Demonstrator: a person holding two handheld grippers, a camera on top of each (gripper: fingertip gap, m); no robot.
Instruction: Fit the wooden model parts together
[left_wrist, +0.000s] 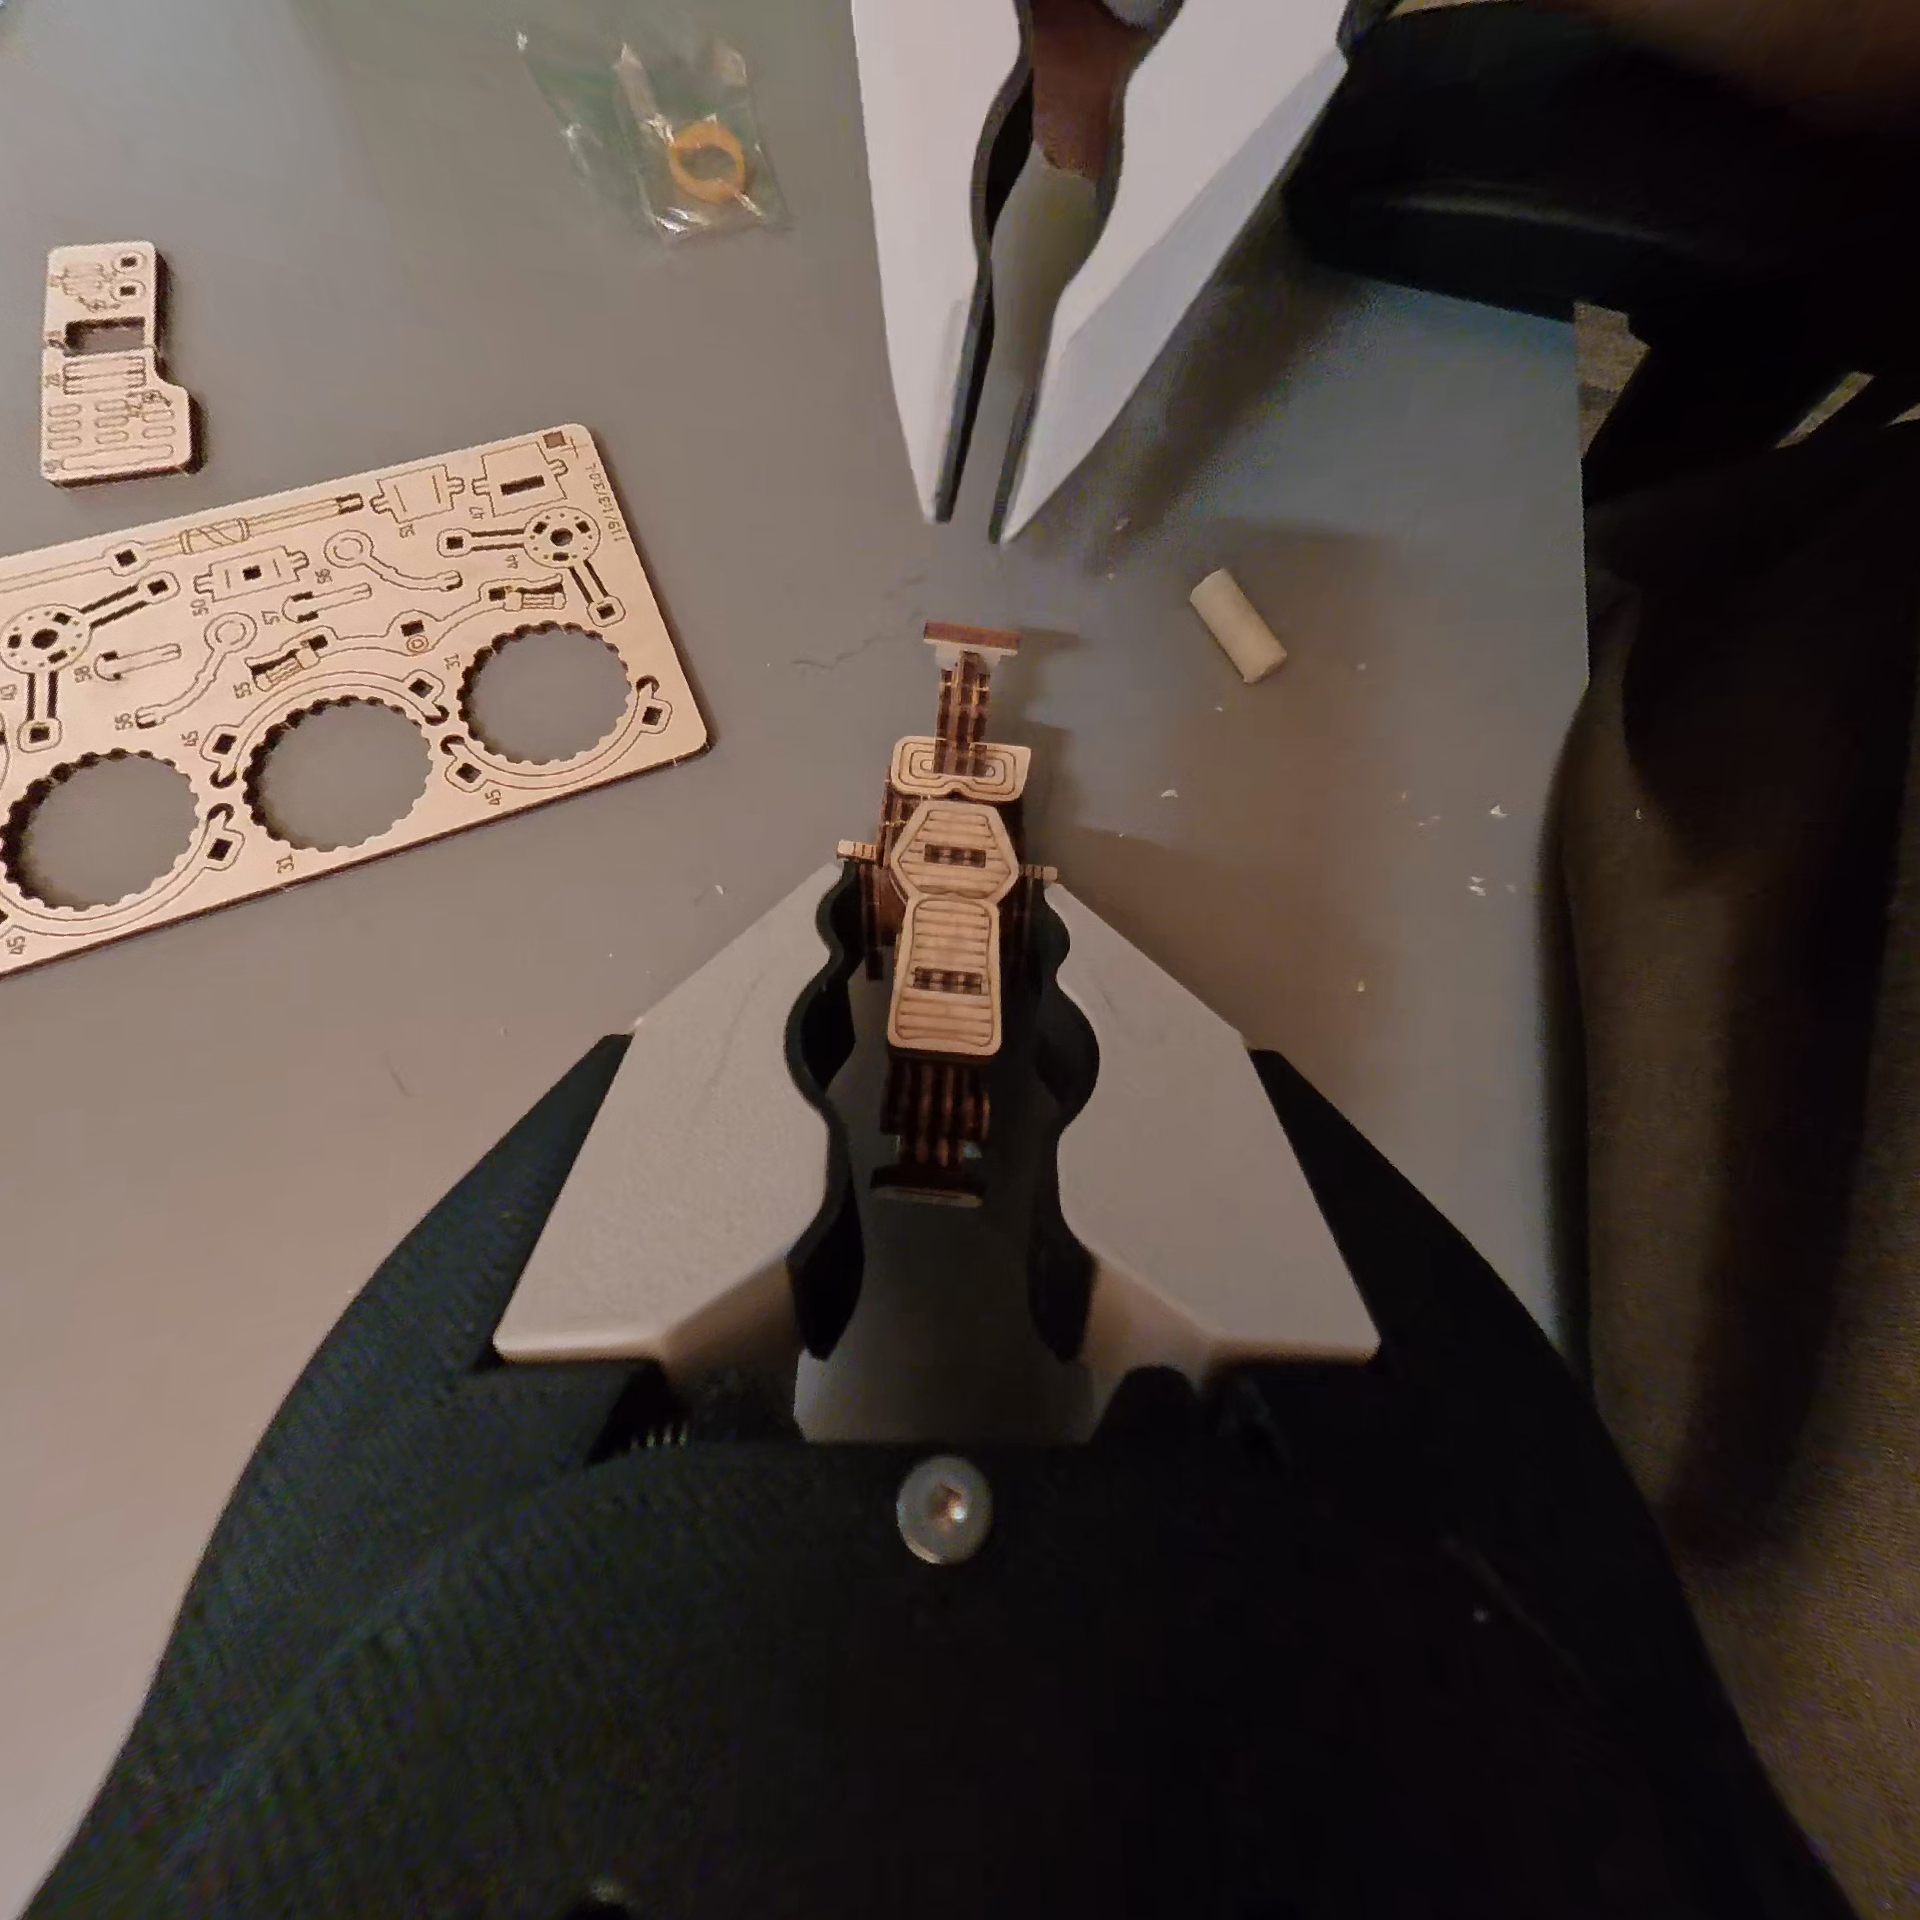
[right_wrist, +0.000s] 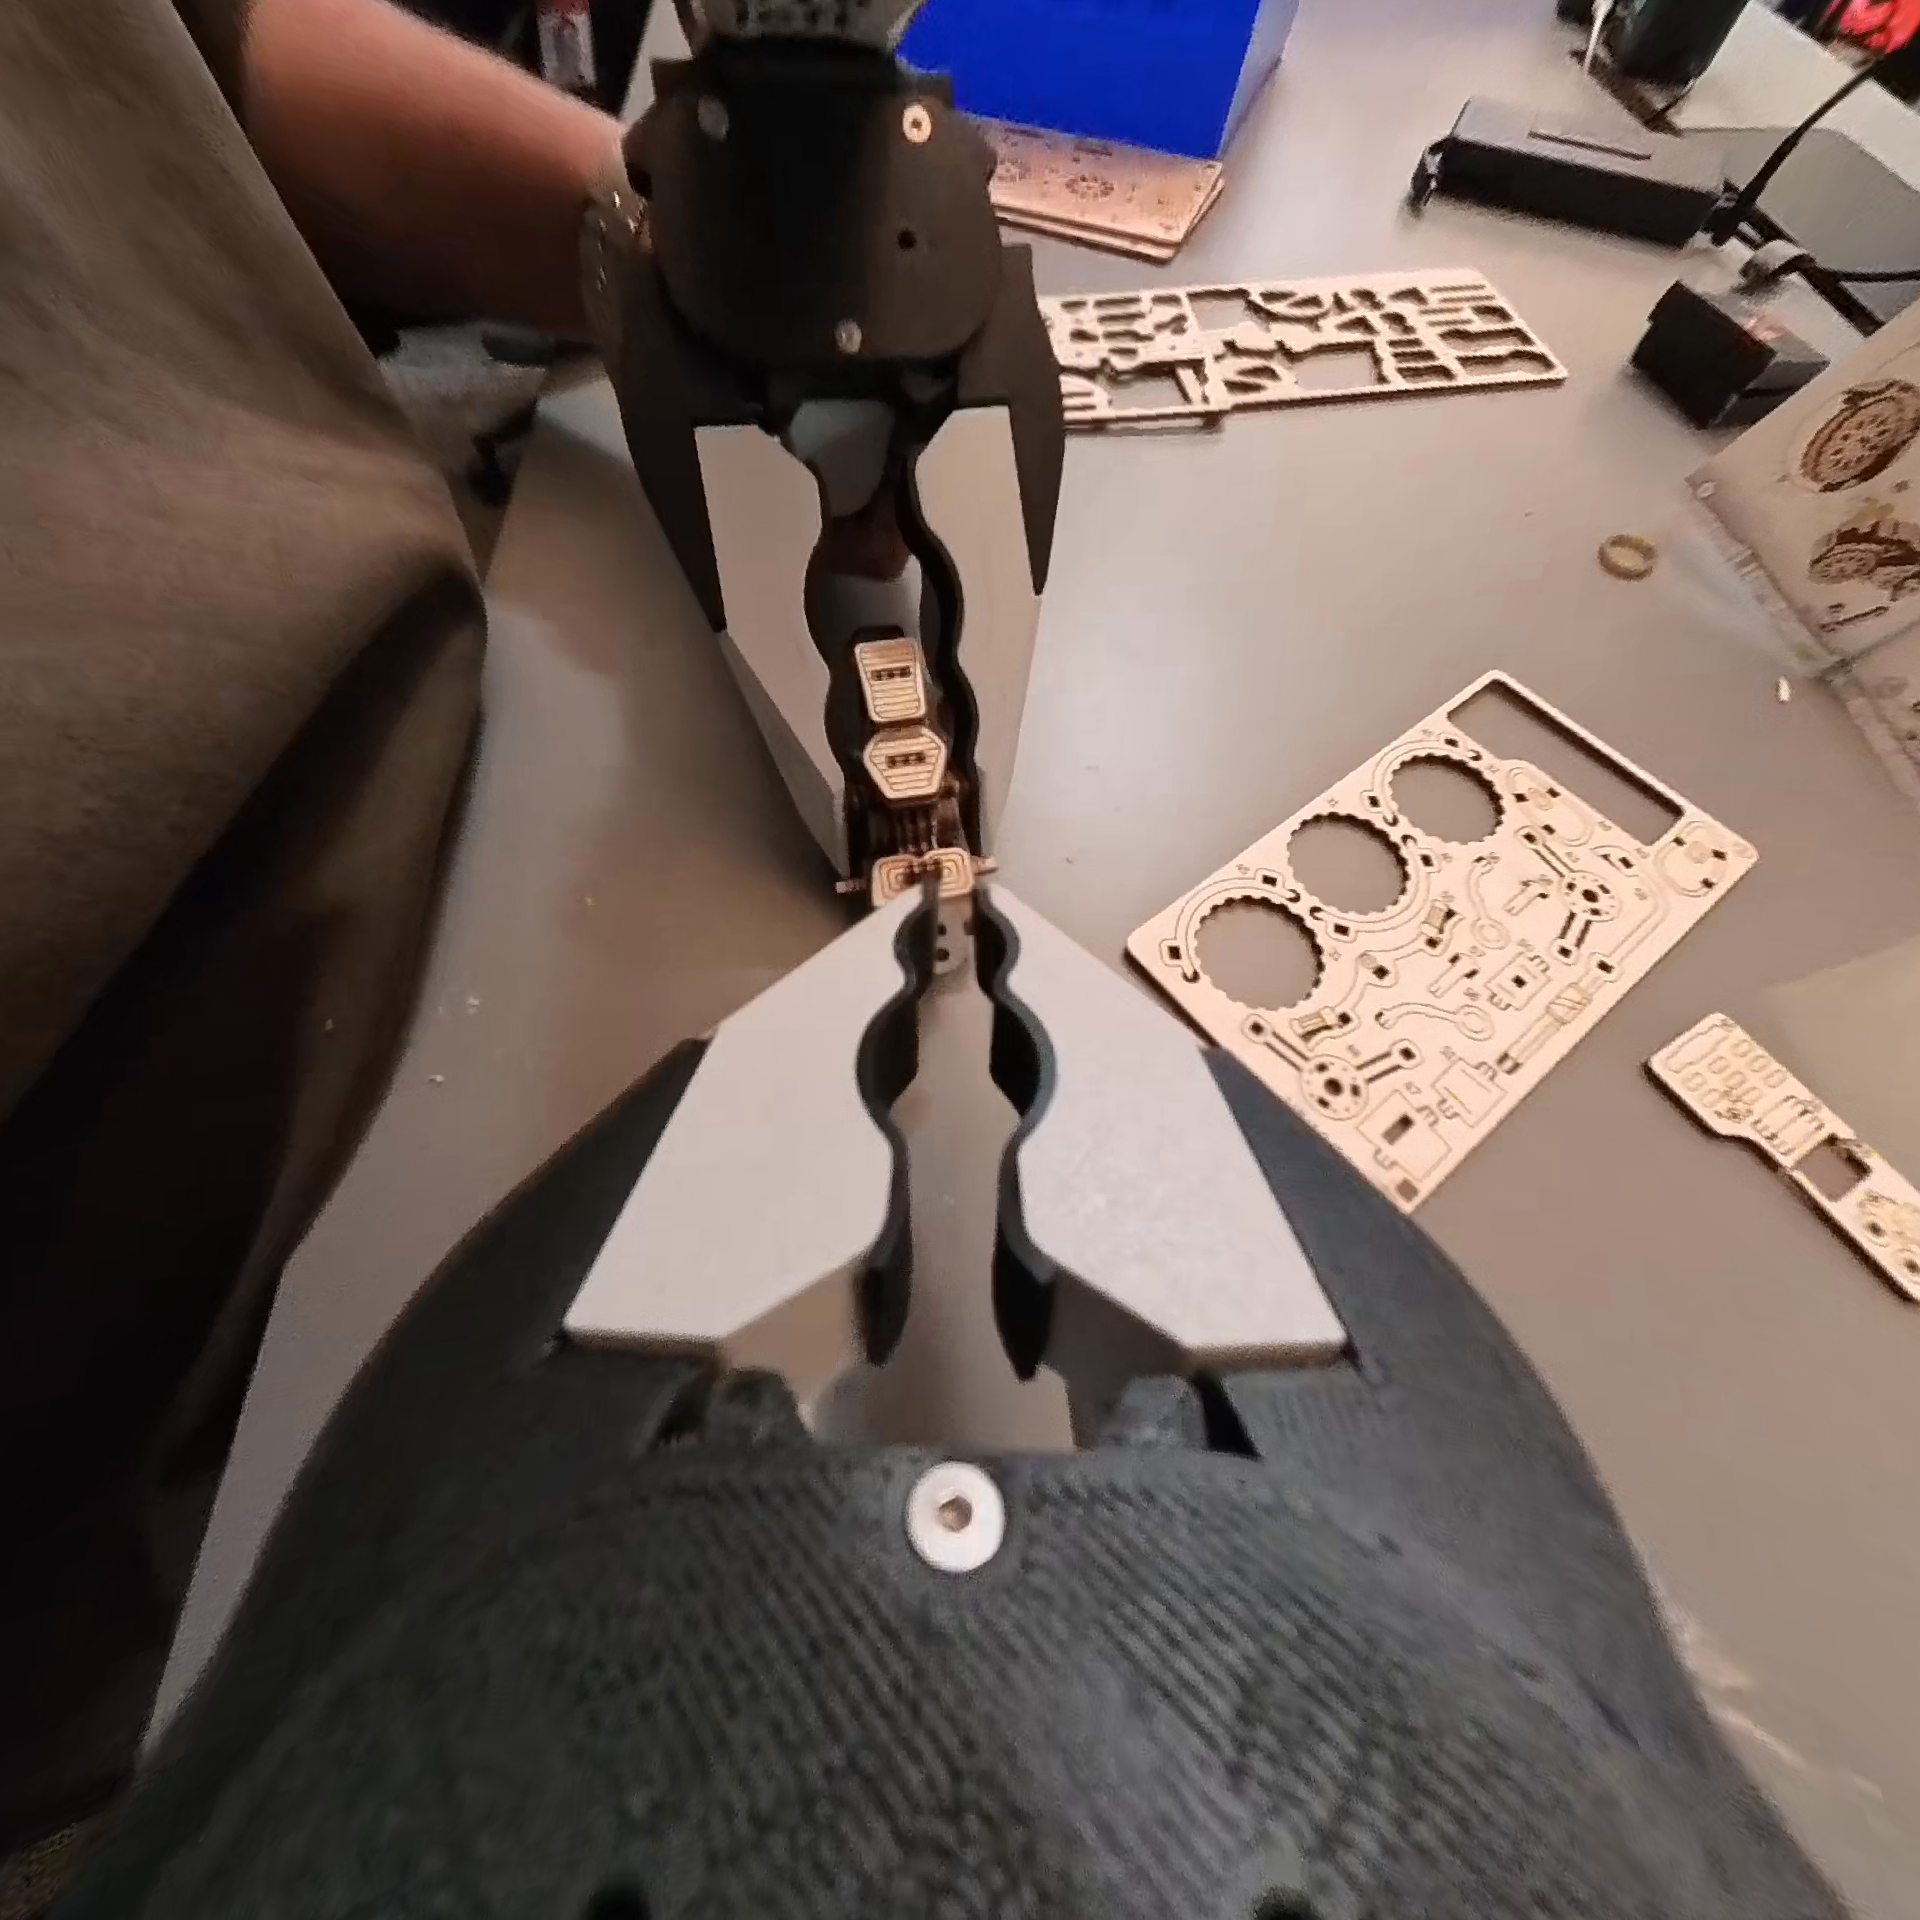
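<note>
My left gripper is shut on the half-built wooden model, gripping its sides. The model's narrow nose with a small crossbar sticks out ahead of the fingertips. My right gripper comes in from the far side, tips pointing at the nose and a little short of it. In the right wrist view my right gripper has only a narrow gap between its jaws, and I see nothing clearly held in it. Through the gap the model's nose shows. The left gripper faces it, holding the model.
A wooden parts sheet with three round holes and a small wooden piece lie on the grey table. A bag with a ring, a white cylinder, an emptied sheet and a booklet are nearby. The person's brown clothing borders the table edge. About 6 cm separates my left fingertips from my right. The white cylinder lies around 8 cm away from my left fingertips.
</note>
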